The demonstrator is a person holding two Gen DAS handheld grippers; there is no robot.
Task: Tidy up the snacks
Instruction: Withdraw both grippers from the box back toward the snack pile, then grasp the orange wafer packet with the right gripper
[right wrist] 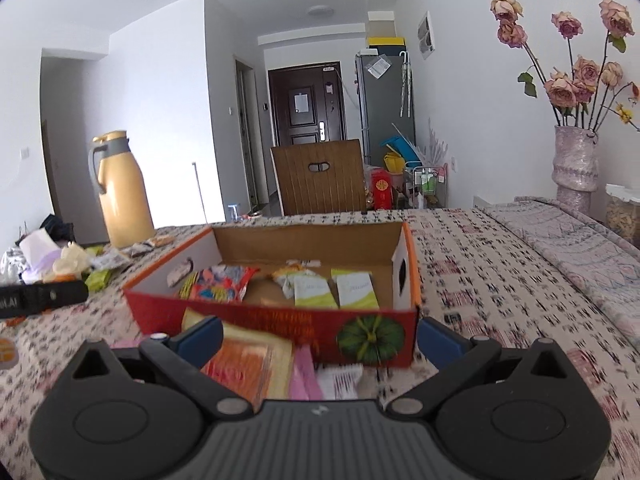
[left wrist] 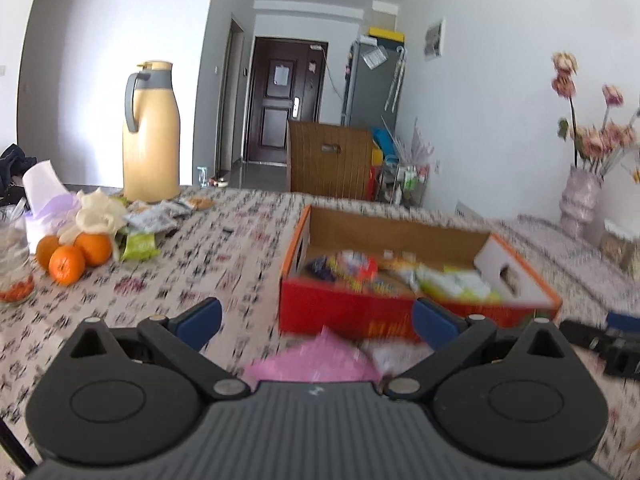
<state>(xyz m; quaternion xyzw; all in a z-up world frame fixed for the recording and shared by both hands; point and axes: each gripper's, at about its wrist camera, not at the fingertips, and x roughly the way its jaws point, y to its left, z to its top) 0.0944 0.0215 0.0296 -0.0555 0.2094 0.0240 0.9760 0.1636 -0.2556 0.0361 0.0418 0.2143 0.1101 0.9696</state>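
Right wrist view showed red cardboard box (right wrist: 280, 324) mid-counter, partly filled with packets (right wrist: 316, 290). Orange packet (right wrist: 244, 364) and pink packet (left wrist: 316, 356) left near it; more snacks (left wrist: 156, 216) far left. Both tongs (left wrist: 316, 326) (right wrist: 320, 340) spread wide, empty.

White walls are seen ahead of the tongs, with a dark door (right wrist: 306, 106) at the far end. A wooden chair (right wrist: 320, 176) is set beyond the table (right wrist: 480, 260), a grey fridge (right wrist: 384, 100) right of the door.
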